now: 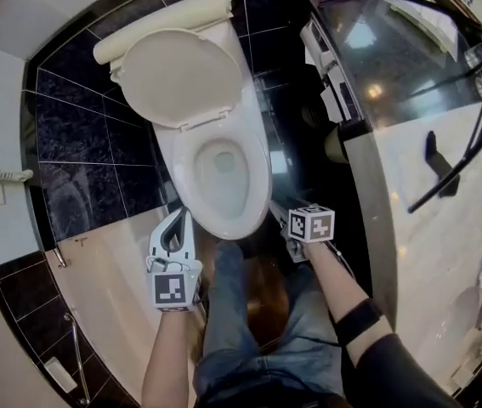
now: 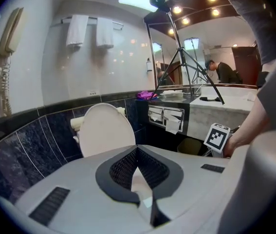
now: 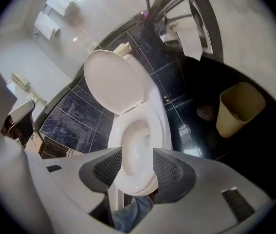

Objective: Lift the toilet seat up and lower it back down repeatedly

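Note:
The white toilet (image 1: 256, 164) stands against a black tiled wall. Its lid (image 1: 181, 75) is raised and leans back on the tank; whether the seat ring is up with it or lies on the rim I cannot tell. The lid (image 2: 107, 130) and the lid (image 3: 113, 79) also show in both gripper views. My left gripper (image 1: 180, 217) hangs at the bowl's front left, tips touching, nothing between them. At the bowl's front right, my right gripper (image 1: 275, 207) has its jaws apart and empty. In the right gripper view the bowl (image 3: 160, 126) lies beyond the open right gripper (image 3: 138, 165).
A tan waste bin (image 3: 240, 108) sits on the dark floor right of the toilet. Toilet-paper holders (image 2: 166, 118) hang on the vanity's side. The marble counter (image 1: 428, 185) with tripod legs (image 1: 470, 147) fills the right. A wall phone (image 2: 9, 33) hangs left. The person's legs (image 1: 249, 313) stand before the bowl.

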`<state>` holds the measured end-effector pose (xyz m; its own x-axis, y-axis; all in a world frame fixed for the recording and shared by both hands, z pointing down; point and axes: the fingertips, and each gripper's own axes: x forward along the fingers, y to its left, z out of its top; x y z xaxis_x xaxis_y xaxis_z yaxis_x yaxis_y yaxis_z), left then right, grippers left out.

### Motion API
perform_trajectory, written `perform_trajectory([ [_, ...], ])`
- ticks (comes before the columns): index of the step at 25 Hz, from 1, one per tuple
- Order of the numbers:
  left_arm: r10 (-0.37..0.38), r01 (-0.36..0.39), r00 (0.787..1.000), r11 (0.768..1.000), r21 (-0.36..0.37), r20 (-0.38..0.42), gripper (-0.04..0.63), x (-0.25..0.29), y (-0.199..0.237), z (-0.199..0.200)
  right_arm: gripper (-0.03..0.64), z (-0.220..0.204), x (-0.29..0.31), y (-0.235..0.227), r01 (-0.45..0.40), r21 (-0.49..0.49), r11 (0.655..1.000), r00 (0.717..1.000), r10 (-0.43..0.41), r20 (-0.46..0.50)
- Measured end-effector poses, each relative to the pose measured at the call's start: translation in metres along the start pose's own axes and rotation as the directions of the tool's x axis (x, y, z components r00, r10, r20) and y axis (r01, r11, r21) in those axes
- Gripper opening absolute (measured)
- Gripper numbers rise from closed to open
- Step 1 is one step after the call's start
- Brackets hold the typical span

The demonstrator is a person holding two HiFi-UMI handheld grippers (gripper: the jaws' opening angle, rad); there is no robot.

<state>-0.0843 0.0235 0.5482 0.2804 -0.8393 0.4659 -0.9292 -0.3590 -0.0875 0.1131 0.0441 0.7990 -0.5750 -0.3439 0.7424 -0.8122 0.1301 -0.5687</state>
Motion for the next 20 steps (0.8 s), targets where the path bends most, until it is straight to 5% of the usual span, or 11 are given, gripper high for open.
perform_trajectory([
  [8, 0.027, -0.025, 0.999, 0.999, 0.042, -0.044, -0.002, 0.013, 0.001, -0.087, 0.219, -0.054, 0.079, -0.050, -0.035, 0.193, 0.981, 0.998, 0.045, -0.047],
  [16, 0.039, -0.044, 0.995, 0.998, -0.047, -0.091, -0.002, 0.024, 0.000, -0.121, 0.219, -0.070, 0.126, -0.068, -0.052, 0.286, 0.957, 0.996, 0.071, -0.056],
  [20, 0.036, -0.036, 0.994, 0.999, -0.002, -0.103, -0.002, 0.025, 0.009, -0.142, 0.218, -0.072, 0.140, -0.067, -0.062, 0.329, 0.942, 0.994, 0.087, -0.064],
])
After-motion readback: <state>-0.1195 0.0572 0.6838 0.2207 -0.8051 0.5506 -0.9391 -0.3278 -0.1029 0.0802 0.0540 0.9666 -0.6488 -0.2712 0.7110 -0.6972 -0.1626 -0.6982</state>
